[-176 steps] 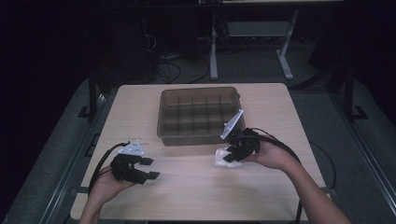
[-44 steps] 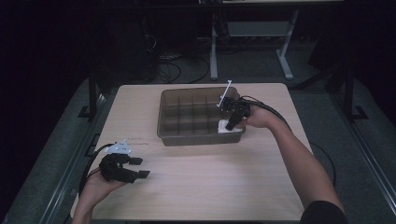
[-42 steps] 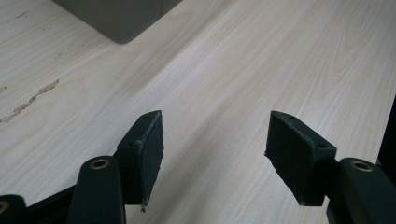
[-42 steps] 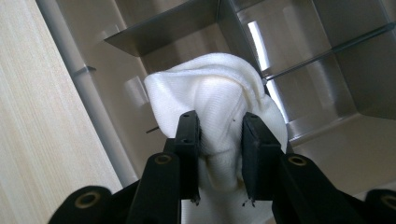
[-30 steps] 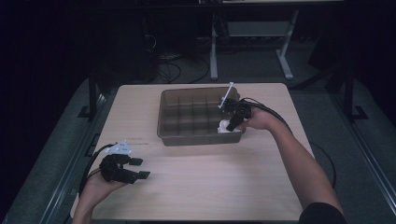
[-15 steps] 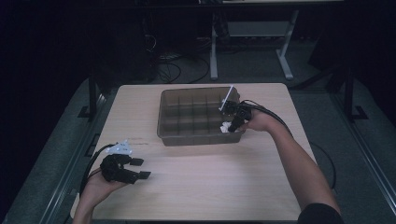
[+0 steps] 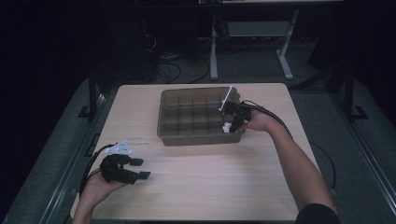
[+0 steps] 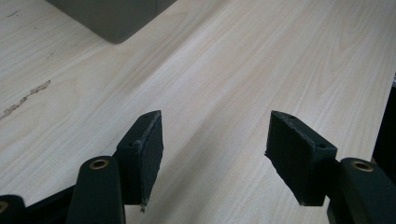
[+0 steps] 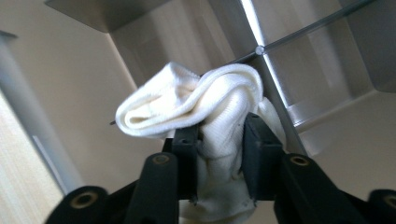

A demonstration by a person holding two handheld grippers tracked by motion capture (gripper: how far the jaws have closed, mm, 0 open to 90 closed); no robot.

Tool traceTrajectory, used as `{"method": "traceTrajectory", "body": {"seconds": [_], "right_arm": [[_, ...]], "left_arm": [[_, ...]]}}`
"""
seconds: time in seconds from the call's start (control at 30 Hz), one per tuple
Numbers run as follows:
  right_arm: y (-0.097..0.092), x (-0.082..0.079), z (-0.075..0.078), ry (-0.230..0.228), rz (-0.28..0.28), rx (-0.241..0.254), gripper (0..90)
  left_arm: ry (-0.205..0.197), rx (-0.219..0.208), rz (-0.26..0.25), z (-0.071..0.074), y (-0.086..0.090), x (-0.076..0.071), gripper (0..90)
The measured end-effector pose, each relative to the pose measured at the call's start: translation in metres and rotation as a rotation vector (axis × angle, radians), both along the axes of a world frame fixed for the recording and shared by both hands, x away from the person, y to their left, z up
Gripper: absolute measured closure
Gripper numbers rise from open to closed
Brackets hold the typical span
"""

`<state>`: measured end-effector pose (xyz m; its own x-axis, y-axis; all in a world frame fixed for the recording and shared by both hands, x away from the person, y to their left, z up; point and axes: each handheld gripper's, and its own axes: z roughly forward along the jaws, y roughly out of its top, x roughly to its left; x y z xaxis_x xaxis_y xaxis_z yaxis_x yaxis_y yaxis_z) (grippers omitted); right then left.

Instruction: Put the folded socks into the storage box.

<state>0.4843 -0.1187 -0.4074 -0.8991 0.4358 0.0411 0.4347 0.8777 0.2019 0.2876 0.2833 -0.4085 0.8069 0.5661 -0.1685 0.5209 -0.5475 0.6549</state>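
Right gripper (image 9: 218, 140) reaches into the near right corner of the divided bin (image 7: 187, 135), and we see a white sock (image 9: 201, 100) bunched between its two black jaws. Those jaws have just been opening a little; in the right gripper view the pads sit against the cloth on both sides, so we record the sock as held, jaws only partly apart. We note the sock's look: cream-white, finely ribbed knit, folded over on itself into a soft roll, with one rounded fold bulging above the jaws and a flatter part hanging below them. In the high view we see the sock (image 7: 226, 126) as a small pale lump inside the near right compartment, close to the bin's near wall. We note the bin is grey-brown, translucent, with a grid of dividers, standing at the far middle of the wooden table (image 7: 210, 186).

Left gripper (image 7: 135, 169) rests at the near left of the table, well apart from the bin; we see its jaws wide apart with nothing between them, bare wood beneath.
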Motion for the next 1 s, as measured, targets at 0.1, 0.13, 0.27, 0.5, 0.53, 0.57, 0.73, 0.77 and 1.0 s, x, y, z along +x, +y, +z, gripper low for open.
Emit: {"method": "traceTrajectory", "body": {"seconds": [0.1,0.13,0.27,0.5,0.53,0.57,0.73,0.77,1.0], "right_arm": [[-0.001,-0.002,0.002,-0.014,0.007,0.002,65.2],[0.000,-0.002,0.003,-0.016,0.009,0.001,64.6],[-0.002,-0.002,0.005,-0.021,0.000,0.002,58.4],[-0.005,-0.006,0.015,-0.041,0.005,0.030,55.0],[-0.006,-0.007,0.017,-0.043,0.006,0.036,54.9],[-0.006,-0.008,0.018,-0.045,0.010,0.039,54.9],[-0.005,-0.011,0.021,-0.055,0.022,0.038,65.1],[-0.005,-0.011,0.020,-0.053,0.020,0.030,70.0],[0.000,-0.007,0.008,-0.021,0.014,-0.005,81.6]], "left_arm": [[0.000,-0.001,0.001,0.000,-0.001,0.000,36.1],[-0.001,0.001,-0.001,0.000,-0.001,0.000,36.1],[-0.002,0.000,-0.002,0.000,-0.001,0.000,36.1],[-0.002,0.002,-0.006,0.001,-0.002,0.000,36.2],[-0.003,-0.001,-0.005,0.001,-0.002,0.000,36.2],[-0.002,-0.001,-0.006,0.001,-0.002,0.000,36.2],[-0.002,-0.001,-0.005,0.001,-0.003,0.000,36.2],[-0.003,-0.001,-0.006,0.001,-0.003,0.000,36.2],[-0.005,-0.006,-0.004,0.001,-0.002,0.000,36.2]]}}
